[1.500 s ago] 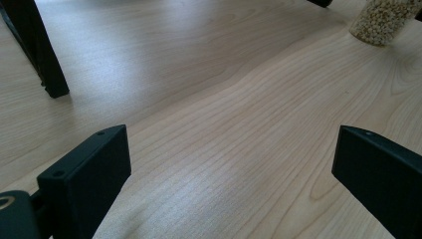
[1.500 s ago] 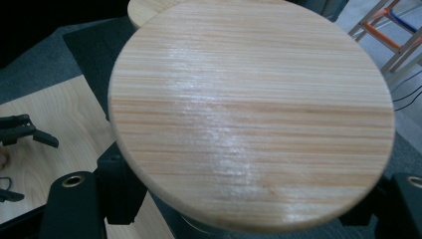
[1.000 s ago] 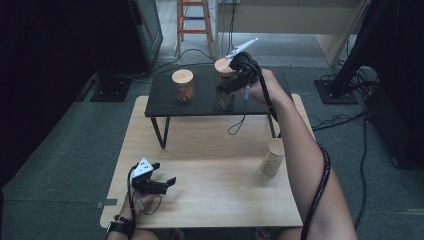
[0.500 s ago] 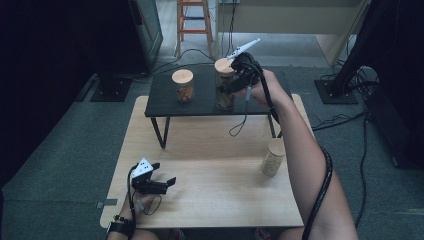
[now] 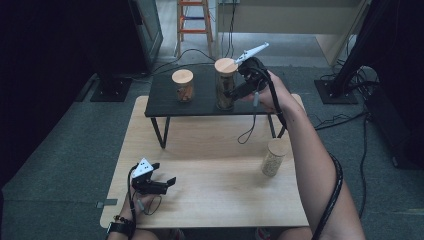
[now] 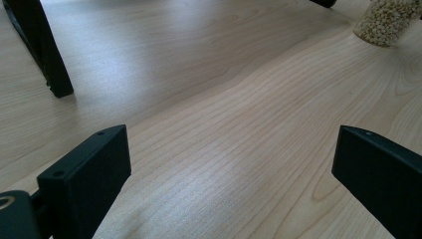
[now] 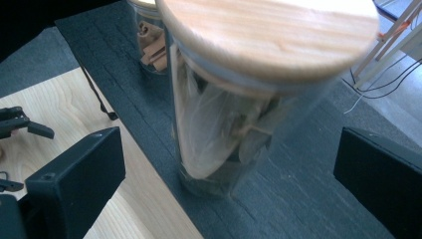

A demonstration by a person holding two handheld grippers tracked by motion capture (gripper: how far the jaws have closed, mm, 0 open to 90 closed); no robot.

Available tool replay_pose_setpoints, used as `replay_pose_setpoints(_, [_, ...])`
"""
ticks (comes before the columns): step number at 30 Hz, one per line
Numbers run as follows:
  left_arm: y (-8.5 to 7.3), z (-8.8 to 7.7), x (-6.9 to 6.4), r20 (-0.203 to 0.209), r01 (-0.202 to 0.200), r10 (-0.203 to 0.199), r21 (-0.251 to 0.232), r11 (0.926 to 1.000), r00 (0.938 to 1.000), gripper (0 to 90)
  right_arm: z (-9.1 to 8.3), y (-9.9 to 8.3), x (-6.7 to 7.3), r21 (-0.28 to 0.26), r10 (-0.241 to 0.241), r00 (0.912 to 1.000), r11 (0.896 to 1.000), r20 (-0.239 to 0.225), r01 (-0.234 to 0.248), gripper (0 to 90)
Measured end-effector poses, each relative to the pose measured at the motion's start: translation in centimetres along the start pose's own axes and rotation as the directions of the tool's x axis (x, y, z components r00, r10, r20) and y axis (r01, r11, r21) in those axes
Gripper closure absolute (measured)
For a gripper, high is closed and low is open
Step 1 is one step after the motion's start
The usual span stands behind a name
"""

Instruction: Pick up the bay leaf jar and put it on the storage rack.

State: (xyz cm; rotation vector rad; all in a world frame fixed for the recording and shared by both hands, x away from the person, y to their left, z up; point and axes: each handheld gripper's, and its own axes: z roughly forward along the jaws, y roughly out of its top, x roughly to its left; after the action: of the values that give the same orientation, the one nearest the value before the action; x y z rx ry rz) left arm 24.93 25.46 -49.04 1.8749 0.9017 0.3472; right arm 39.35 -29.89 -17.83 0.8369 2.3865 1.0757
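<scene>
Right gripper view: R gripper (image 7: 226, 164) fingers (image 7: 74, 179) have just been opening, now at full spread w/ the tall glass jar (image 7: 229, 119) standing between them, pads clear of the glass on both sides, so nothing gripped. Jar upright on the black shelf (image 7: 308, 199), wooden lid on, pale leafy contents. High view: jar (image 5: 225, 84) at approx 12 o'clock of the counter (image 5: 210, 200), R gripper (image 5: 239, 89) just beside it at its 3 o'clock; 2nd jar (image 5: 182, 85) at its 9 o'clock, 3rd jar (image 5: 274, 157) down on the counter at 4 o'clock. L gripper (image 5: 167, 181) idle at 7 o'clock, fingers wide apart, empty. Judgement: release means placement on shelf is done; next is prob. backing R gripper off w/o clipping the jar.
</scene>
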Motion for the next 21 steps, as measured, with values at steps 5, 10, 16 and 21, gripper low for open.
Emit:
replay_pose_setpoints(5, [0.0, 0.0, -0.1, -0.005, -0.005, 0.005, 0.003, 1.0, 1.0, 2.1, -0.7, -0.8, 0.0, -0.01, 0.008, 0.9999, 1.0, 0.013, -0.008, 0.0])
replay_pose_setpoints(10, [0.1, 0.0, -0.2, -0.012, -0.002, 0.002, 0.004, 1.0, 0.9999, 2.1, -1.4, -1.5, 0.1, -0.011, 0.009, 0.9997, 1.0, 0.023, -0.009, 0.0])
replay_pose_setpoints(16, [0.1, 0.0, -0.3, -0.017, -0.002, 0.002, 0.004, 1.0, 0.9999, 2.1, -2.4, -2.2, 0.2, -0.015, 0.009, 0.9993, 1.0, 0.036, -0.008, 0.0])
replay_pose_setpoints(21, [0.0, 0.0, -0.4, -0.021, 0.0, 0.0, 0.003, 1.0, 0.9998, 2.1, -3.1, -2.9, 0.3, -0.014, 0.015, 0.9985, 1.0, 0.052, -0.015, 0.0])
